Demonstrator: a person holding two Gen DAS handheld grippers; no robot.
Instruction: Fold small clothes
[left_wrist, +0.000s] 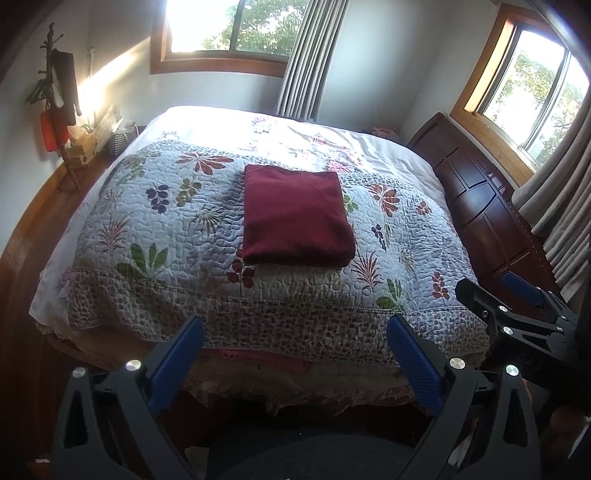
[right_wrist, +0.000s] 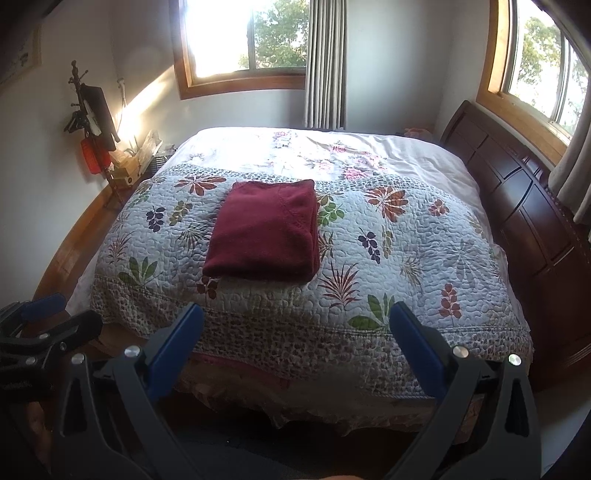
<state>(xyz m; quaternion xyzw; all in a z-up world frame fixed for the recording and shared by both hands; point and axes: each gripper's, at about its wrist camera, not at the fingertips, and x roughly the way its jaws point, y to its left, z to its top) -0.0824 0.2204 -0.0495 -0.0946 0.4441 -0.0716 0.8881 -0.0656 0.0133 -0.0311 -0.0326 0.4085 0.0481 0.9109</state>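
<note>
Folded maroon cloth (left_wrist: 297, 216) lies on floral quilt (left_wrist: 155, 236), left tongs (left_wrist: 295, 334) agape.

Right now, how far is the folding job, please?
Done: the dark red garment lies folded into a neat rectangle on the quilt. In hand: nothing; the left gripper and the right gripper are both open, short of the bed. Left: no other unfolded clothes are visible.

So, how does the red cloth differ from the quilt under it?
The red cloth is plain dark red; the quilt is pale with printed leaves. The cloth is folded into a small thick rectangle; the quilt lies spread over the bed. Neither is touched by a gripper; both grippers are open.
</note>
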